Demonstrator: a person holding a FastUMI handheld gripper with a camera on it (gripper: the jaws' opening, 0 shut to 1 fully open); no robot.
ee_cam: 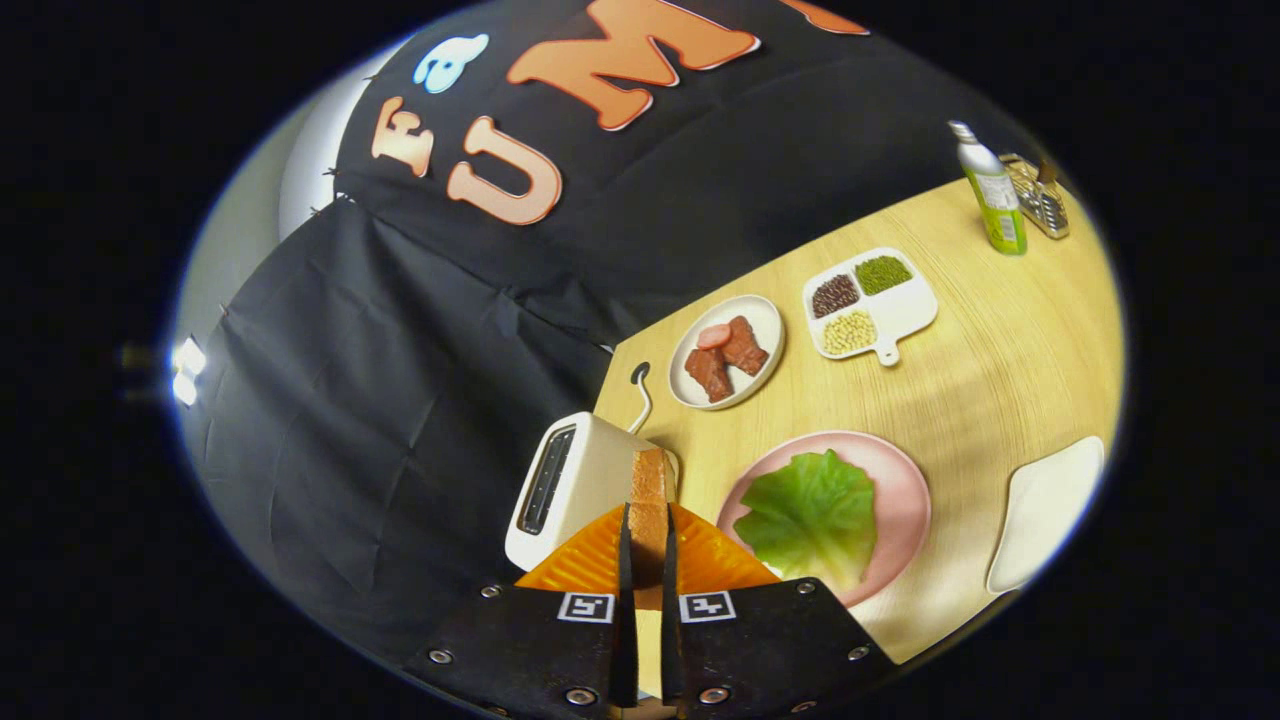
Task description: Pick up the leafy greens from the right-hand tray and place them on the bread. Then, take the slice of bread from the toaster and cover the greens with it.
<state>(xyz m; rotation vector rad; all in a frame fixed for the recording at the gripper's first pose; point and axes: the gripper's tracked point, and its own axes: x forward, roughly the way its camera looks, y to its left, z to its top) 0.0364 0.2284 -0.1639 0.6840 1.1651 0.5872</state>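
Between gripper (648, 545) fingers: bread slice (650, 500), clamped, beside toaster (570, 480).

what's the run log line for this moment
stage: bread lifted from toaster | gripper: shut on bread | greens: on pink plate | next: likely cover greens

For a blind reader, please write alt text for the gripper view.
The gripper is shut on a slice of bread, held beside a white toaster. Just beyond, leafy greens lie on a pink plate on a wooden table.
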